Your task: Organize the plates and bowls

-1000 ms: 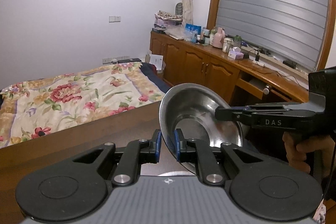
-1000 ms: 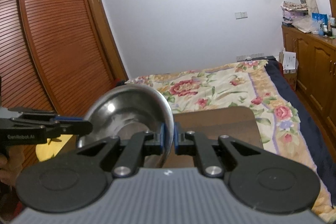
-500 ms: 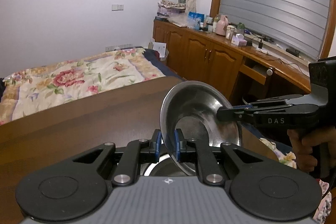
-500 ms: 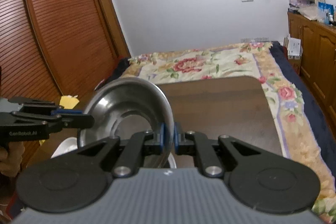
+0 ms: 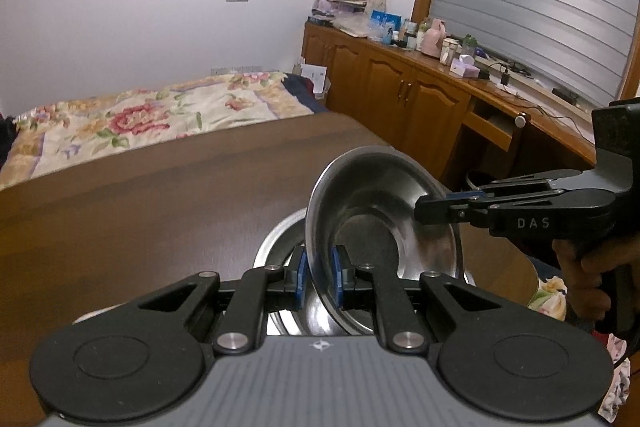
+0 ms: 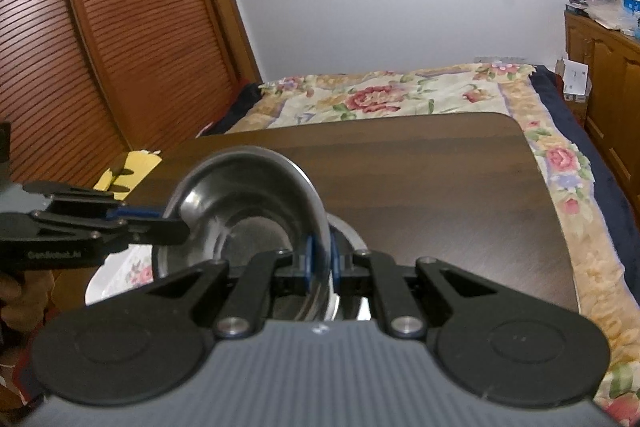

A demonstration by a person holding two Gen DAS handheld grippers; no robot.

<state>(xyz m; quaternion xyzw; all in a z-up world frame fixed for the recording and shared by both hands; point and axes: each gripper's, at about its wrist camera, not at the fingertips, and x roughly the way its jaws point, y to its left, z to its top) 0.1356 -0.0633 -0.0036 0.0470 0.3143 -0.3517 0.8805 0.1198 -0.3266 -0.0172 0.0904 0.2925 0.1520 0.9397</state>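
A steel bowl is held on edge between both grippers, just above a second steel bowl that sits on the dark wooden table. My left gripper is shut on the held bowl's near rim. My right gripper is shut on the opposite rim and shows in the left wrist view. The held bowl also shows in the right wrist view, with the lower bowl behind it. A white floral plate lies at the table's left.
A bed with a floral quilt lies beyond the table's far edge. A wooden cabinet run with clutter stands along the right wall. A louvred wardrobe stands at the left. The table's right edge is close.
Both grippers have come down with the held bowl towards the table. The second steel bowl and the floral plate have come into view beneath it.
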